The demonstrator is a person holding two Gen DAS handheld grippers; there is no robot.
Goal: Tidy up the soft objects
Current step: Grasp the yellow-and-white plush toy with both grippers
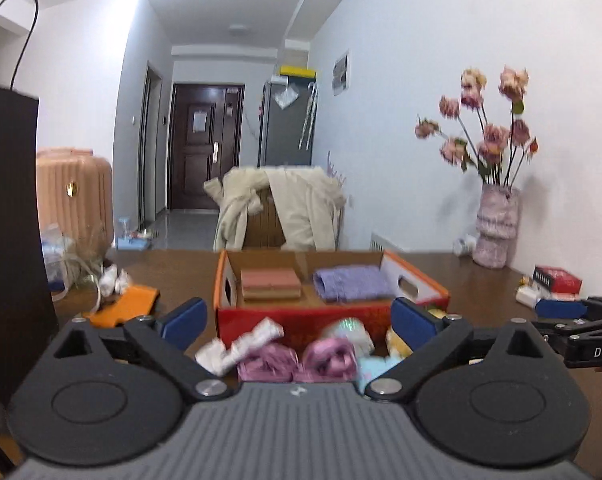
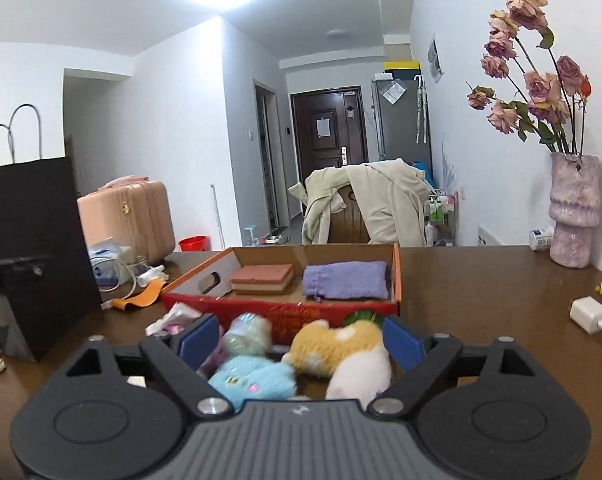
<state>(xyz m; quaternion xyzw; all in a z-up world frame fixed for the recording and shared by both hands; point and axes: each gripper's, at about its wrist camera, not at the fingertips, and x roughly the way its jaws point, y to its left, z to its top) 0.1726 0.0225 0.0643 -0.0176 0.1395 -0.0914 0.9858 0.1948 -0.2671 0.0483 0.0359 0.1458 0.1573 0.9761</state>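
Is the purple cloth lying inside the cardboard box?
Yes, the purple cloth lies flat inside the cardboard box, beside the stacked sponges.

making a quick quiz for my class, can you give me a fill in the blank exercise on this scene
1. The folded purple towel lies inside the cardboard ____.
2. The pink vase holds dried ____.
3. A beige coat hangs over a ____ behind the table.
4. The fluffy toys lie in ____ of the box.

Missing words: box; roses; chair; front
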